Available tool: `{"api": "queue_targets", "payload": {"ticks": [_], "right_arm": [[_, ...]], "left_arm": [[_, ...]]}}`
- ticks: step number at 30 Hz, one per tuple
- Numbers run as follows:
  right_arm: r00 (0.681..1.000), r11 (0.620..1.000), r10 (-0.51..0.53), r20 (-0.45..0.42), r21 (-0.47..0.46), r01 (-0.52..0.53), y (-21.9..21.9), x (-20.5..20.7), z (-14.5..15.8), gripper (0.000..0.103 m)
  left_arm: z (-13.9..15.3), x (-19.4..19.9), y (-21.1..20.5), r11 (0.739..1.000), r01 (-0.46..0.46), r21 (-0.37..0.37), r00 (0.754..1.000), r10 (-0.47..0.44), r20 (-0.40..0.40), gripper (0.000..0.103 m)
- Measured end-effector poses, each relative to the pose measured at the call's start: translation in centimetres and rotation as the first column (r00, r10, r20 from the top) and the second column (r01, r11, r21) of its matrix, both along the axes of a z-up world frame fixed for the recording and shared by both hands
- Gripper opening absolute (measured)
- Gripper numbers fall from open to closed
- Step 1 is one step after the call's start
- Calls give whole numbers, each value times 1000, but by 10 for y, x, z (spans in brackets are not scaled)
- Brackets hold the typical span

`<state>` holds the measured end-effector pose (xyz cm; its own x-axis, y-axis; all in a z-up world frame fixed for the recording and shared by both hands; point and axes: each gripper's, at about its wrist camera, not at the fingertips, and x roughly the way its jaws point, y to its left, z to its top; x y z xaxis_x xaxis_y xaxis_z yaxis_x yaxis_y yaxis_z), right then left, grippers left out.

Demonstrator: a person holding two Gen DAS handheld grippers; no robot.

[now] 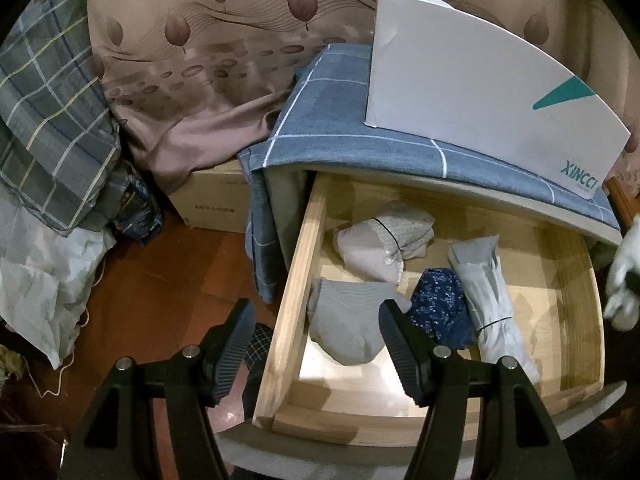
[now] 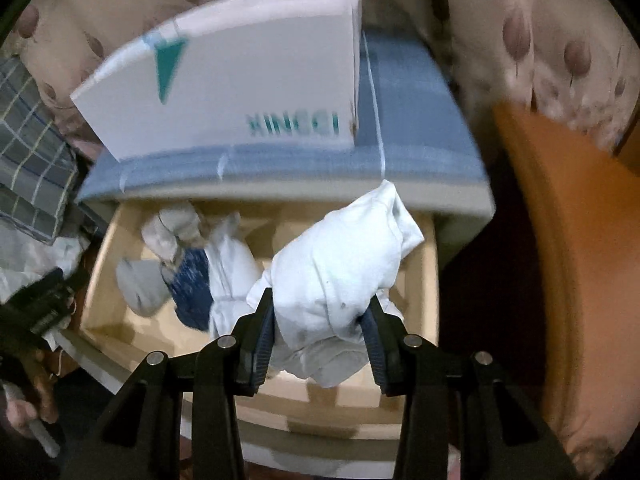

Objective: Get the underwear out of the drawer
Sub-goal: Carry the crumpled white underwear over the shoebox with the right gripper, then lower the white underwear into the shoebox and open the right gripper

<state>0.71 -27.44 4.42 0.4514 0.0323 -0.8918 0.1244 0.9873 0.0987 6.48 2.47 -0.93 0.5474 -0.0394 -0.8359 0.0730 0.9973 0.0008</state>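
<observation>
Extraction step: right gripper [image 2: 322,340] clamped on white underwear [image 2: 340,272] above open drawer [image 1: 296,264]; left gripper [image 1: 316,344] apart, idle. Next, probably: carry clear.

You have two grippers in play: the left gripper [image 1: 316,340] with jaws apart and empty, the right gripper [image 2: 322,344] clamped on one white underwear bundle [image 2: 336,280]. One open drawer [image 1: 298,264] holds four rolled items: two grey [image 1: 348,320] [image 1: 384,240], one navy patterned [image 1: 440,308], one pale wrapped [image 1: 488,300]. One white box [image 1: 480,108] sits on top, and one cardboard carton [image 1: 212,196] stands beside it.
</observation>
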Motion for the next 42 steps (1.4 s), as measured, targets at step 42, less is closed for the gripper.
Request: {"api": "queue_targets", "payload": {"ticks": [42], "right_arm": [[996,1000,5,90,-12,-4,41,184,81,40]], "left_arm": [[0,2,17,996,-84,-41,996,84,-16,66]]}}
